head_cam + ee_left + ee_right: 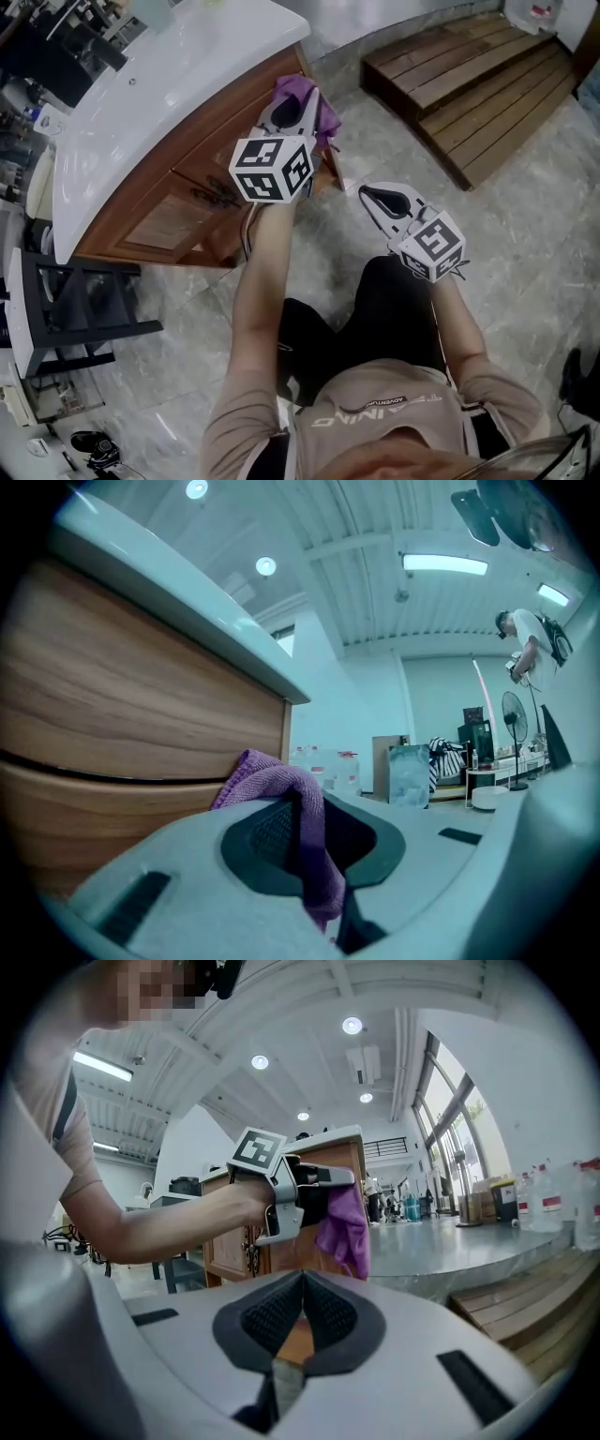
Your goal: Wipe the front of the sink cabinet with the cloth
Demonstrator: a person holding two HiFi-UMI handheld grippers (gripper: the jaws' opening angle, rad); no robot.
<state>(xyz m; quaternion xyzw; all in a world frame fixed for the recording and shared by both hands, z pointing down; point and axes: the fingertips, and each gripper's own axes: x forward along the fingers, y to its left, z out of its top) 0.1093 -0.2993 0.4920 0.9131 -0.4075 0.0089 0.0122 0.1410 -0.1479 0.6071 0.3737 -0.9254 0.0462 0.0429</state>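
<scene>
The cloth is a soft purple microfibre rag. It looks light and limp, so it will fold and drape instead of holding a shape, and its nap should drag a little on wood, not slide. With a thing like this you want a bunched fold taken deep between the pads, leaving a loose wad past the tips to do the wiping. That is about what you have (a thin pinch at one corner would likely pull out under pressure).

Your left gripper is closed on it. The jaws are clamped together with a fold of cloth trapped between them, the rest humped over the tips and a tail hanging down.

The wad sits just beside the cabinet, high on its wooden front near the end corner, right under the white sink top. Whether cloth is pressing on wood cannot be told from here.

Your right gripper holds nothing. Its pads meet at the tips with nothing between them, and it hangs well apart from the cabinet, over the floor beside your knee.
</scene>
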